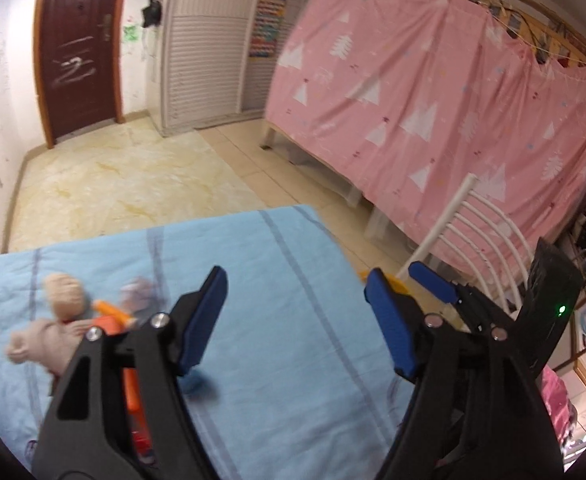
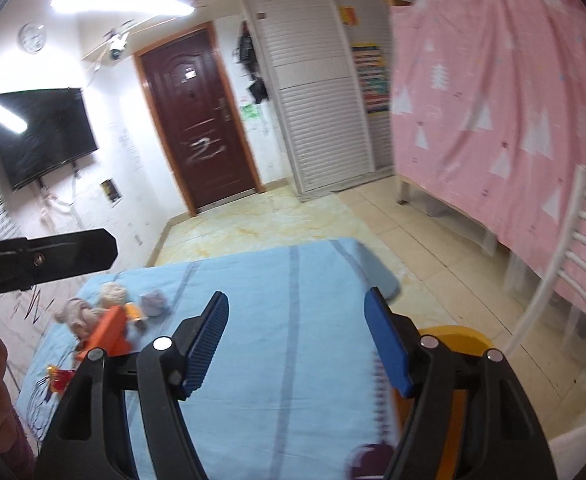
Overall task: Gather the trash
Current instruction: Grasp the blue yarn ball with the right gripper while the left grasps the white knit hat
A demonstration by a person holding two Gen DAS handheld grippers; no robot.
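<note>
A cluster of small things lies at the far left corner of the light-blue striped cloth [image 2: 293, 320], at about ten o'clock in the right wrist view. Two crumpled beige paper wads [image 2: 78, 313] sit together there, one touching the other. Just right of them, at their three o'clock, lies a crumpled greyish-purple wad [image 2: 154, 302], blurred. Between them sits a small orange piece [image 2: 134, 311]; what it is cannot be told. An orange block-like object [image 2: 111, 330] lies touching the beige wads at their five o'clock. A yellow round container [image 2: 455, 338] stands off the cloth's right edge, at four o'clock.
</note>
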